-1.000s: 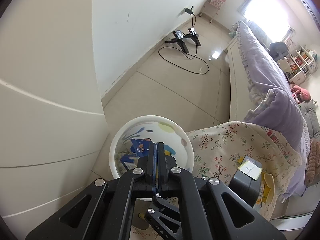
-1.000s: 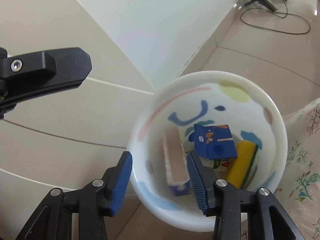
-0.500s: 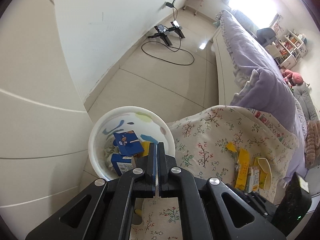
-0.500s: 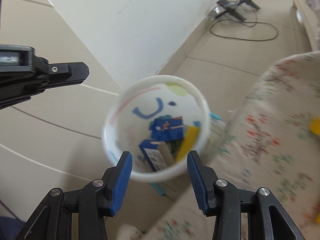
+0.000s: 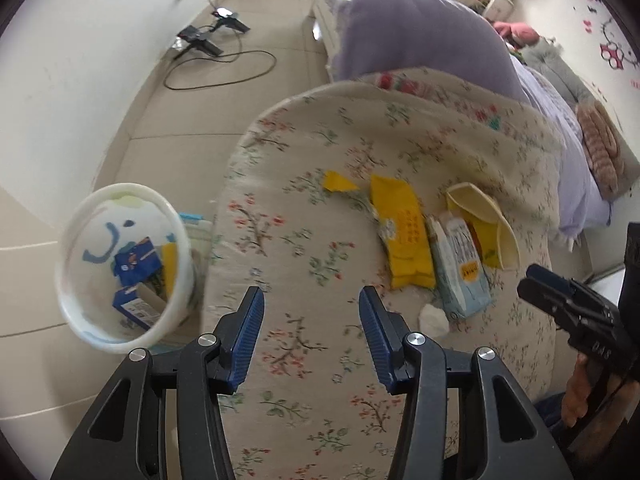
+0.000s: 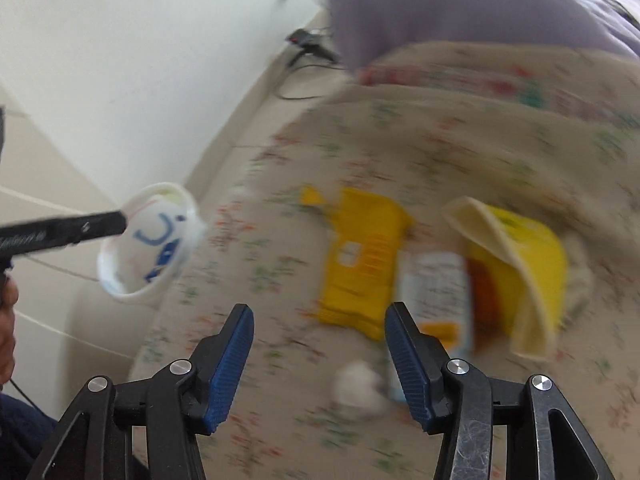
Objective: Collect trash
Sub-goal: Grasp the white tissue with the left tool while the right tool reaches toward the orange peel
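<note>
A: Sitting far left beside the floral cloth (image 5: 304,248): white bin (image 5: 80,216), already holding blue cartons (image 5: 134,256)

B: Still lying on the right: yellow packet (image 5: 404,232), pale pouch (image 5: 460,268), white wad (image 5: 434,318)

A: Opening, gripping nothing: left gripper (image 5: 310,336), right gripper (image 6: 320,364)

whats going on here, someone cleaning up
A person with a gripper in each hand is clearing trash off a floral-covered surface into a white bin beside it, which already holds a few cartons. Both the left gripper and right gripper are empty, jaws opening. A yellow packet, a pale blue pouch and a white crumpled wad are not yet collected.
</note>
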A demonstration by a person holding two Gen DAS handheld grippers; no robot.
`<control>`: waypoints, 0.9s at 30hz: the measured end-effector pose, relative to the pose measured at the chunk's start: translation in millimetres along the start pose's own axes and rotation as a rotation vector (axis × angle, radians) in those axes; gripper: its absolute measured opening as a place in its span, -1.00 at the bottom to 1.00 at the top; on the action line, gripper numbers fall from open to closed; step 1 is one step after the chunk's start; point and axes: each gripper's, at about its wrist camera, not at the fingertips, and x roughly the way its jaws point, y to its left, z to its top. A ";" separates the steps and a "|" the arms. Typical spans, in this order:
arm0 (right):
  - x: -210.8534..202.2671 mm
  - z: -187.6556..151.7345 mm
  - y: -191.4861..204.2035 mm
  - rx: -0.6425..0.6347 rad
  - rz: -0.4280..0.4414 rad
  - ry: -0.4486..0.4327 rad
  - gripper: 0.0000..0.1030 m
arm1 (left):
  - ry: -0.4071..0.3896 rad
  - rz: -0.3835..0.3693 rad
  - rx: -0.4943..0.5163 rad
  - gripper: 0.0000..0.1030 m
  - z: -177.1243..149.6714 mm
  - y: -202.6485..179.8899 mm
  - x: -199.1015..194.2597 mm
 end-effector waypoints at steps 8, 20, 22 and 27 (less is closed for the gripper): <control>-8.5 -12.7 -70.3 0.206 -0.003 0.013 0.16 | 0.106 -0.091 0.130 0.02 -21.4 -85.3 54.1; 14.3 -30.1 -94.7 0.306 0.035 0.099 0.16 | 0.177 -0.058 0.196 -0.52 -32.4 -123.6 110.7; 21.5 -33.1 -98.0 0.331 0.064 0.115 0.16 | 0.173 -0.048 0.203 -0.58 -32.8 -124.7 109.9; 27.3 -33.0 -104.0 0.378 0.091 0.113 -0.15 | 0.163 -0.065 0.152 -0.60 -28.2 -116.3 99.2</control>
